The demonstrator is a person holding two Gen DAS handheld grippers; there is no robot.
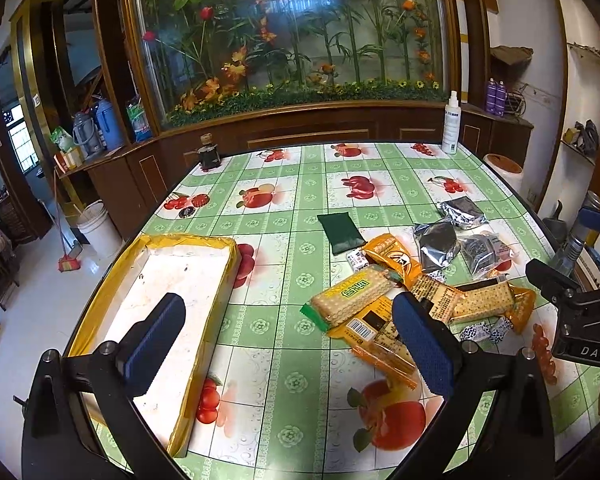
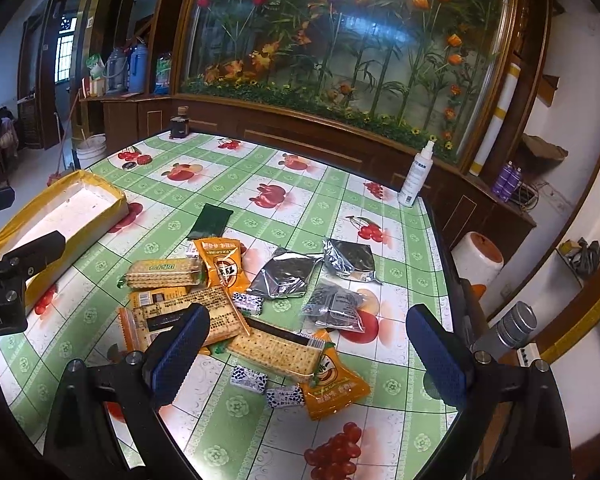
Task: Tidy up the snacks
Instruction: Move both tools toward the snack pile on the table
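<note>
A pile of snack packs lies on the table: cracker packs [image 1: 350, 294] [image 2: 164, 273], orange packets [image 1: 392, 258] [image 2: 220, 264], silver foil bags [image 1: 438, 246] [image 2: 284, 272], a dark green pouch [image 1: 340, 229] [image 2: 212, 220] and small wrapped candies [image 2: 249, 378]. A white box with yellow taped rim [image 1: 220, 280] [image 2: 108, 204] stands empty at the left. My left gripper [image 1: 288, 340] is open, hovering between box and pile. My right gripper [image 2: 306, 354] is open above the near side of the pile.
A white spray bottle [image 1: 451, 124] [image 2: 416, 174] stands at the table's far right corner, a dark ink bottle [image 1: 209, 152] [image 2: 179, 122] at the far left. A glass flower cabinet [image 1: 292, 40] backs the table. A white bucket [image 1: 98, 228] sits on the floor at left.
</note>
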